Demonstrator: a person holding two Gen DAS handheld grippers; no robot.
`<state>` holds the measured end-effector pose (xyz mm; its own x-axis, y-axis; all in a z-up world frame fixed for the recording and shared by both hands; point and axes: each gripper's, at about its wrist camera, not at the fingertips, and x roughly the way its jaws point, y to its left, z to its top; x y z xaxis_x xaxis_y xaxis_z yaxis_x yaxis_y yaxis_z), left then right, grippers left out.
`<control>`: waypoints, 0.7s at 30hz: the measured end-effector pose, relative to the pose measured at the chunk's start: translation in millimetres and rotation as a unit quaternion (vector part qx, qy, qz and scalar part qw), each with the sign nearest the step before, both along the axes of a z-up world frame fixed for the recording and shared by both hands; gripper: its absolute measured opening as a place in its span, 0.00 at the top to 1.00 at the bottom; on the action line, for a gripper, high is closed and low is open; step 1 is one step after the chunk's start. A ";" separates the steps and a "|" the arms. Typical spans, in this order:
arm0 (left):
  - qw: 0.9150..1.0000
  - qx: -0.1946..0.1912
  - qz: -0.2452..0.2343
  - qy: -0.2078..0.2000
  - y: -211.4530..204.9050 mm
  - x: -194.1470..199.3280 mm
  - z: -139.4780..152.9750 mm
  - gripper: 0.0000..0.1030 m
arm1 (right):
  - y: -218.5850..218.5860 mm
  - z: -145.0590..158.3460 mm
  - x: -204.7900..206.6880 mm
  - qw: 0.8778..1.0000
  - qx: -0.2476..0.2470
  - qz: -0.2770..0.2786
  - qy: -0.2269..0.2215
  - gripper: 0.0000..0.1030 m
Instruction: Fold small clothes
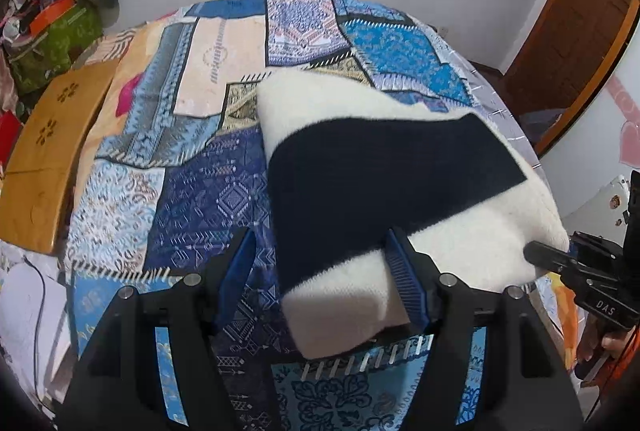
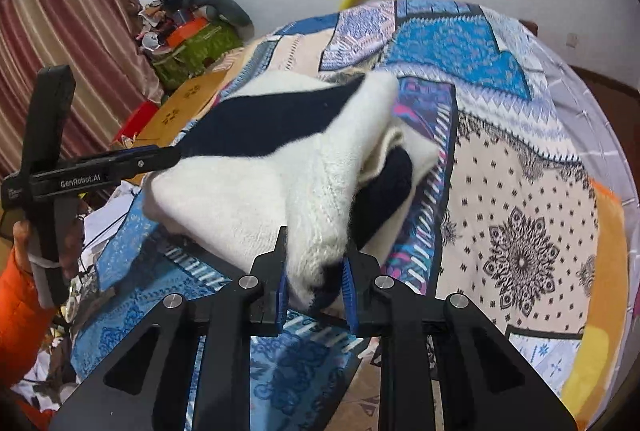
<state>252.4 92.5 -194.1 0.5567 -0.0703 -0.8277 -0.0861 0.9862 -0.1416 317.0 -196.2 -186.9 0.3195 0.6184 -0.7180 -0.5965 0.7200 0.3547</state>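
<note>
A white and dark navy knitted garment point(image 1: 360, 191) lies partly folded on a patchwork bedspread point(image 1: 168, 159), bunched toward the near right side of the bed.

The left gripper point(image 1: 324, 271) points steeply down at the near left corner of the garment. Its jaws stand apart: the right blue pad point(image 1: 404, 279) lies against the knit, while the left pad point(image 1: 236, 271) hangs over bare bedspread, so the cloth is not pinched. In the right wrist view the left gripper point(image 2: 176, 153) reaches in from the side, its tip at the garment's edge, held by a hand point(image 2: 48, 243) with an orange sleeve point(image 2: 20, 307) behind it.

The right gripper point(image 2: 314, 283) also angles downward and is clenched on a gathered fold of the white knit, which bulges up from between its narrow jaws. From the left wrist view, the right gripper point(image 1: 548, 255) bites the garment's right corner.

A wooden board point(image 1: 52, 155) lies beside the bed.
</note>
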 end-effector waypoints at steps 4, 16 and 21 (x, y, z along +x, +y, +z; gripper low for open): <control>1.000 0.005 0.005 -0.001 -0.6 -2.3 -4.5 0.33 | -1.5 3.3 -2.0 1.000 -0.002 -0.003 -0.002 0.74; 0.999 0.038 -0.007 -0.038 -1.0 -12.7 23.4 0.33 | -8.0 57.9 -1.5 0.997 -0.012 -0.010 -0.077 0.58; 0.996 0.056 -0.019 -0.072 -3.8 -10.5 44.5 0.33 | 2.8 73.7 13.8 0.996 0.009 -0.007 -0.092 0.58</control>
